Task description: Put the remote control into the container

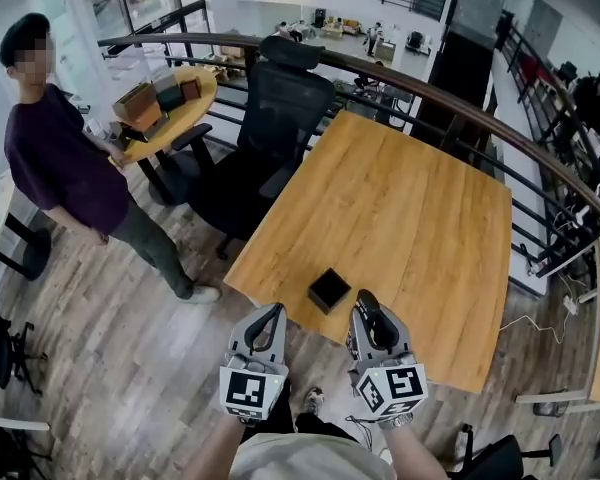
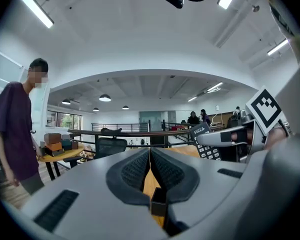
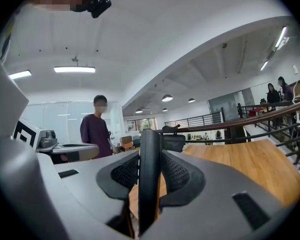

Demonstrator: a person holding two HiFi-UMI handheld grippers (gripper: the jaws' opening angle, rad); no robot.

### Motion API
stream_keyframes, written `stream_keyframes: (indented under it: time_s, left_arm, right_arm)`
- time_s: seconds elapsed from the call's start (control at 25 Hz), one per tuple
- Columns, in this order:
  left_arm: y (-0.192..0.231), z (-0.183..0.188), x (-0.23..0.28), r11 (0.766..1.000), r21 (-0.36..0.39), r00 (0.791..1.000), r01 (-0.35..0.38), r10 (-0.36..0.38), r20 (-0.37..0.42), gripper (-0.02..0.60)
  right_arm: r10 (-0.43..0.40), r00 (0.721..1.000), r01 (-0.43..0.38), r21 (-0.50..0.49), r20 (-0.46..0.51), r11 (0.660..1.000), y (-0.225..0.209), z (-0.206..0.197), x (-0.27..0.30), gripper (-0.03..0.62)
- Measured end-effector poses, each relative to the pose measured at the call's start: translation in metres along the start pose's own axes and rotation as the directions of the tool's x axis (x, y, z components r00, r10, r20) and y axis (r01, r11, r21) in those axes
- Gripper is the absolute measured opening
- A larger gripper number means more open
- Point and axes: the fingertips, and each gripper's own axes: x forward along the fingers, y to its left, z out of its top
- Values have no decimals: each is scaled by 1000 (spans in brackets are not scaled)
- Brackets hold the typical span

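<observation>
In the right tool point(image 1: 368, 308), the remote control point(image 3: 149, 179) stands edge-on, both ribbed pads pressed against its sides. From the head view it sits over the near edge of the desk point(image 1: 420, 218). It is not in the container.

The container point(image 1: 329, 290), a small open black box, rests on the desk near that same edge, just left of the remote's tip and apart from it.

The left tool point(image 2: 150, 154) has its jaws brought together with nothing between them. I hold it beside the right tool, short of the desk edge. A small dark block shows low in the gap behind its pads, probably the container, though the view is too tight to be sure.

Further out, a black office chair point(image 1: 270, 118) stands at the desk's far left corner. A person in a dark top point(image 1: 65, 168) stands on the wood floor to the left, next to a smaller round desk point(image 1: 195, 103) carrying boxes.
</observation>
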Motion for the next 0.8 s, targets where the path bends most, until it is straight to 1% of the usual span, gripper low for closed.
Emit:
stream_keyframes:
  time_s: [0.08, 0.16, 0.2, 0.28, 0.32, 0.36, 0.4, 0.48, 0.56, 0.64, 0.8]
  left_arm:
    - [12, -4, 23, 1000, -7, 1000, 6, -6, -4, 14]
    - [32, -12, 47, 1000, -23, 1000, 6, -6, -12, 14]
    - [45, -16, 60, 999, -44, 1000, 8, -8, -7, 14]
    - [70, -22, 89, 993, -112, 999, 26, -23, 26, 14]
    - [79, -25, 104, 990, -133, 999, 47, -42, 34, 12]
    - [84, -26, 121, 988, -135, 997, 74, -69, 35, 14]
    - [87, -24, 138, 986, -131, 994, 101, -96, 49, 14]
    - [92, -14, 171, 981, -120, 985, 149, -137, 103, 14]
    - [101, -9, 197, 975, -111, 977, 192, -179, 118, 12]
    - [113, -17, 217, 970, -104, 973, 222, -214, 83, 14]
    - [124, -38, 236, 965, -100, 967, 244, -249, -44, 14]
  right_arm:
    - [-7, 1000, 7, 7, -21, 1000, -10, -7, 25, 133]
    - [-14, 999, 15, 9, -45, 1000, -15, -12, 56, 133]
    - [-17, 998, 17, 9, -55, 1000, -16, -12, 74, 133]
    - [-24, 997, 25, 13, -68, 1000, -17, -13, 108, 133]
    - [-33, 997, 34, 16, -73, 999, -19, -15, 123, 133]
    - [-46, 996, 48, 17, -79, 999, -23, -17, 136, 133]
    - [-63, 994, 64, 15, -89, 998, -28, -20, 147, 132]
    - [-93, 989, 93, 0, -113, 996, -38, -29, 171, 133]
    - [-117, 984, 116, -19, -135, 993, -43, -38, 195, 133]
    - [-144, 978, 142, -26, -149, 990, -49, -47, 215, 132]
    - [-193, 964, 194, -15, -180, 981, -65, -65, 228, 133]
